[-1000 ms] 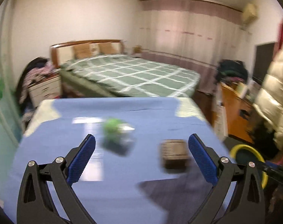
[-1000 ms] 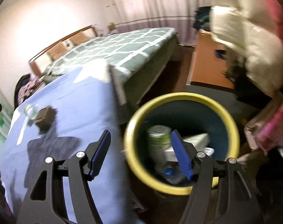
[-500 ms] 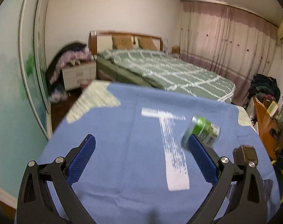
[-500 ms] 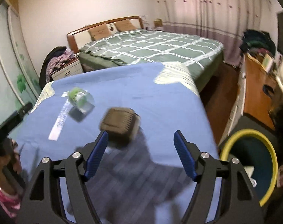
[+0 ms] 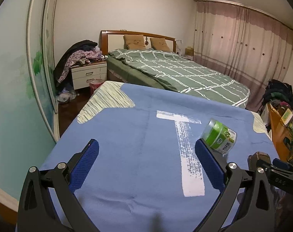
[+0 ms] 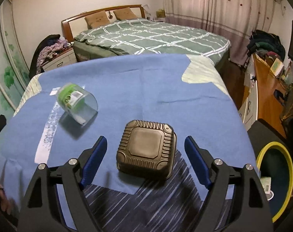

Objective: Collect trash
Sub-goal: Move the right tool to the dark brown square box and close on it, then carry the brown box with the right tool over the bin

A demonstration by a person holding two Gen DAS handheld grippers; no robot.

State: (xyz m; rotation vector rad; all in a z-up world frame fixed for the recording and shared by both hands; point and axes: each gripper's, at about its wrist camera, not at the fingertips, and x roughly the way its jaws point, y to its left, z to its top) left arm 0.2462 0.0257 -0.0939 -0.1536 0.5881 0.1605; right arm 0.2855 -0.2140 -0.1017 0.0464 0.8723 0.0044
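Two pieces of trash lay on the blue cloth-covered table (image 6: 165, 81): a dark ribbed square plastic clamshell box (image 6: 146, 150) near its front edge and a tipped clear plastic cup with a green label (image 6: 77, 102) further left. Both looked light, thin-walled and crushable, the box best taken across its ribbed sides. Right gripper (image 6: 145, 162) straddled the box without touching, jaws opening; left gripper (image 5: 146, 162) stood spread and empty.
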